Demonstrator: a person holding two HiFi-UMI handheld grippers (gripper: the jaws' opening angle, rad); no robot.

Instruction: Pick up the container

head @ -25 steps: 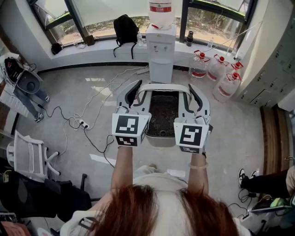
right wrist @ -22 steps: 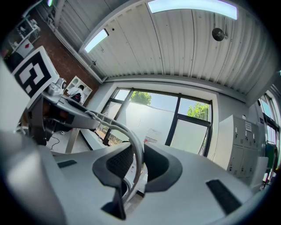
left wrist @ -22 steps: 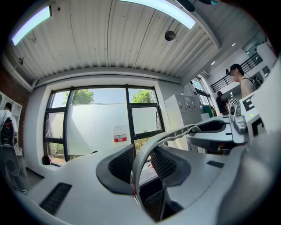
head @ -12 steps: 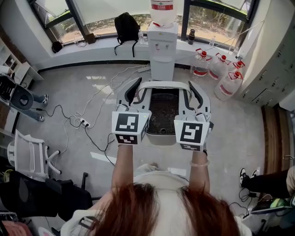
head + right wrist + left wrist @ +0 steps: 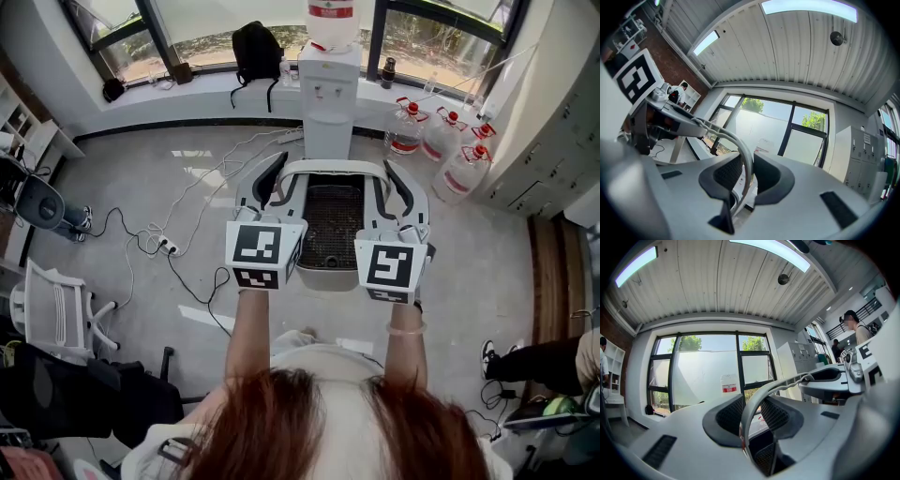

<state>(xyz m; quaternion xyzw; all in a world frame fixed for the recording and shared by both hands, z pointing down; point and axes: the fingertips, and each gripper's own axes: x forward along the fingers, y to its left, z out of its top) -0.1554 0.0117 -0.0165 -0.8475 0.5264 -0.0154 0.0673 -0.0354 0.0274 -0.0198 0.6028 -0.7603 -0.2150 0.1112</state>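
Container (image 5: 333,234) is held aloft above the floor (image 5: 169,187), its rim pinched by left hand-held gripper (image 5: 278,187) and right hand-held gripper (image 5: 386,192); pick-up appears complete.

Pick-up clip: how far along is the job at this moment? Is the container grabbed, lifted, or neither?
Done: the left gripper and right gripper each have their jaws shut on the white handle. In hand: the container hangs between them at arm height, apparently well off the floor. Left: nothing of the pick-up itself that I can see; where it goes next is not shown.
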